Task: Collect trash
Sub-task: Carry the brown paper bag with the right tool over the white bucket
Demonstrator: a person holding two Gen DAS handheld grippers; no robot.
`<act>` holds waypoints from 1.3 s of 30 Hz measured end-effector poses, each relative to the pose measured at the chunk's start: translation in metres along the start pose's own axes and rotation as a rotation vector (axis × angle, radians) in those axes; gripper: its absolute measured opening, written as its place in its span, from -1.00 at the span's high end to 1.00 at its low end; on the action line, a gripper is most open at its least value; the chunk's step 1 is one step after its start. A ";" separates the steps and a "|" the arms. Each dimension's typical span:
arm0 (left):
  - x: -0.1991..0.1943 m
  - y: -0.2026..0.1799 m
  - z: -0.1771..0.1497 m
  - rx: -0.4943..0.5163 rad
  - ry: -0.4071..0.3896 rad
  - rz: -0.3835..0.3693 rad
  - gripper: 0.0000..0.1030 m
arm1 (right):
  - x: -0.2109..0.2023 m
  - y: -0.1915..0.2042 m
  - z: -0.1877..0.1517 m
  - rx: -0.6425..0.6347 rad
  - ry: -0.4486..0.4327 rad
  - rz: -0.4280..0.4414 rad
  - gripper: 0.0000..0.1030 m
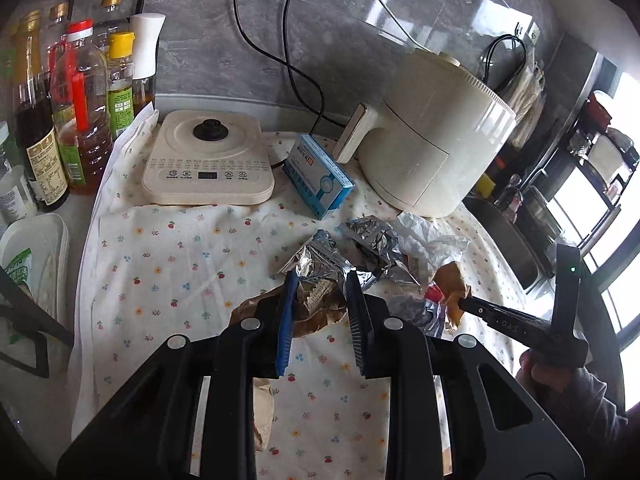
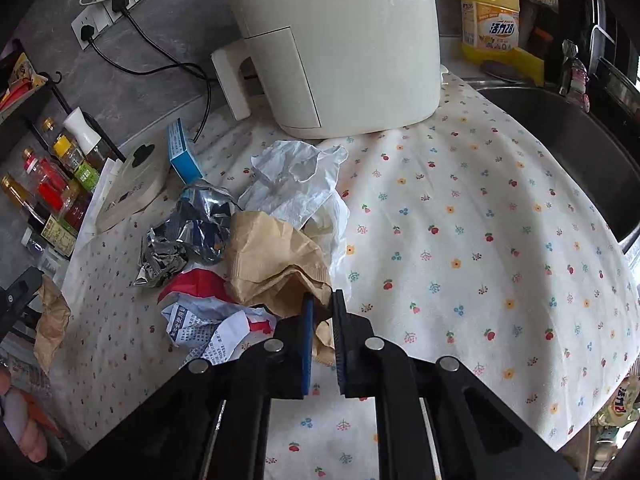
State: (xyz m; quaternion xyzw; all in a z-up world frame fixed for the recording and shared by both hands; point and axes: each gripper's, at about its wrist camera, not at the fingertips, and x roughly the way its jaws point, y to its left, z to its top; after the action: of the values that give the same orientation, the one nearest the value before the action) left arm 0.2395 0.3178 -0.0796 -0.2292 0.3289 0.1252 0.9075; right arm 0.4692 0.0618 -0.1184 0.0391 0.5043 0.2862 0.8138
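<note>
Trash heaped on the table just in front of the air fryer (image 2: 336,40). Right hand-held gripper (image 2: 322,300) nipping the brown paper bag (image 2: 272,256) at its near edge; left hand-held gripper (image 1: 320,280) parted, straddling crumpled brown paper (image 1: 316,304) beside the foil wrapper (image 1: 320,256).

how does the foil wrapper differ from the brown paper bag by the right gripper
The foil wrapper is silvery and shiny; the brown paper bag is matte tan. The wrapper is crushed into a tight, sharp-creased wad, while the bag lies in looser, softer folds and looks larger. The bag's edge sits between the right gripper's fingers; the wrapper is not at that gripper. Both are crumpled trash on the floral cloth.
</note>
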 end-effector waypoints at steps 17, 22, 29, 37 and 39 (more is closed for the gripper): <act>0.002 -0.083 0.005 0.137 -0.012 -0.162 0.53 | -0.116 -0.036 -0.033 0.064 -0.187 -0.013 0.89; 0.014 -0.134 0.000 0.227 0.022 -0.252 0.53 | -0.150 -0.081 -0.056 0.163 -0.222 -0.089 0.89; 0.024 -0.206 -0.018 0.341 0.074 -0.399 0.53 | -0.195 -0.142 -0.098 0.300 -0.253 -0.203 0.89; 0.032 -0.287 -0.057 0.439 0.155 -0.518 0.53 | -0.236 -0.202 -0.154 0.430 -0.246 -0.312 0.89; 0.030 -0.305 -0.069 0.462 0.170 -0.536 0.53 | -0.243 -0.219 -0.170 0.458 -0.221 -0.330 0.88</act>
State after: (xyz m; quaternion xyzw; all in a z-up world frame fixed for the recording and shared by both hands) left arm 0.3399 0.0221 -0.0440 -0.1057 0.3512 -0.2141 0.9053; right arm 0.3396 -0.2812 -0.0845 0.1698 0.4638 0.0231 0.8692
